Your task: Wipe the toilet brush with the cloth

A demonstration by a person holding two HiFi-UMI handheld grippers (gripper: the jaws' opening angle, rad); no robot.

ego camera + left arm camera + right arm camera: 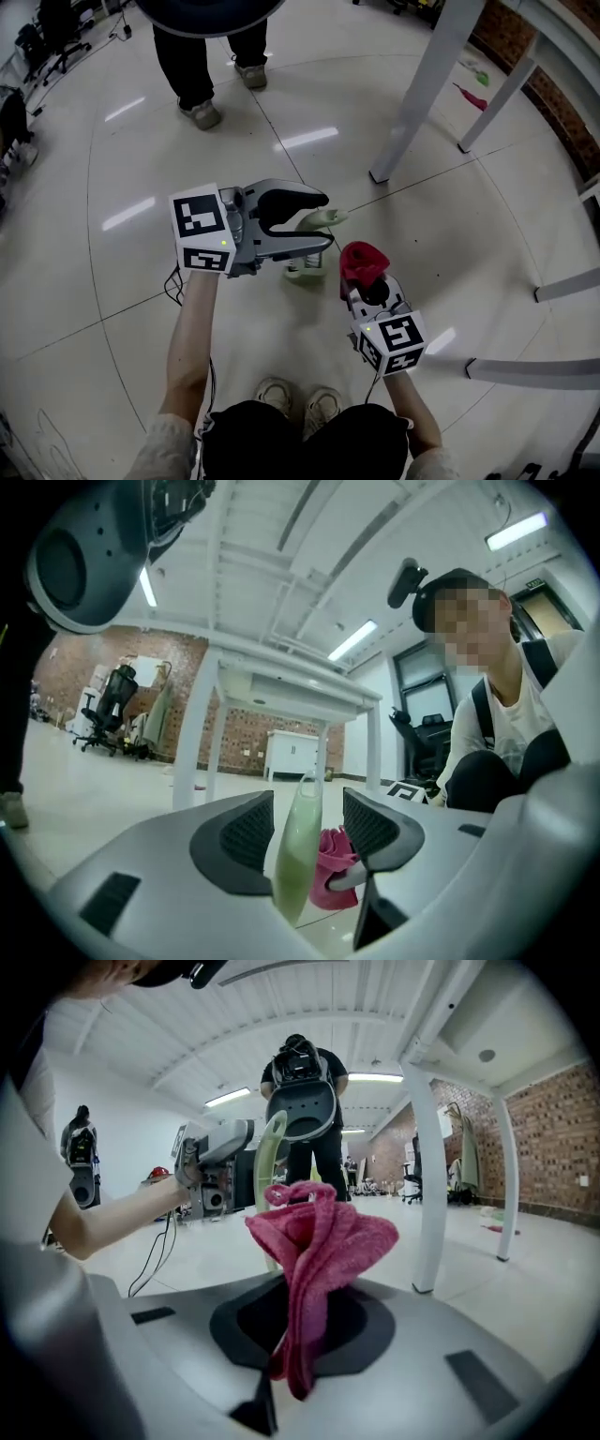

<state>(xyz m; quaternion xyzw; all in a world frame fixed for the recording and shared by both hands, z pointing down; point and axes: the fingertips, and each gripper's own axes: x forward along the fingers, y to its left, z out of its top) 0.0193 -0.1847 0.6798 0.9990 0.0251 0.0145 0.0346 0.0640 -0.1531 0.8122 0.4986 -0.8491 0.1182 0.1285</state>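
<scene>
The brush was seen with its handle between the parted left tongs, not visibly pinched. At its 4 o'clock, near, the cloth was clenched in the right tongs. Wiping was judged not yet begun.

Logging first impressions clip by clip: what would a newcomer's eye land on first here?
The crimson cloth bunched in the shut right gripper, low and right of centre in the head view, stands out most. Just left of it, the pale green toilet brush has its handle between the jaws of the left gripper, with a gap showing on one side. A second person stands on the glossy floor beyond.
</scene>
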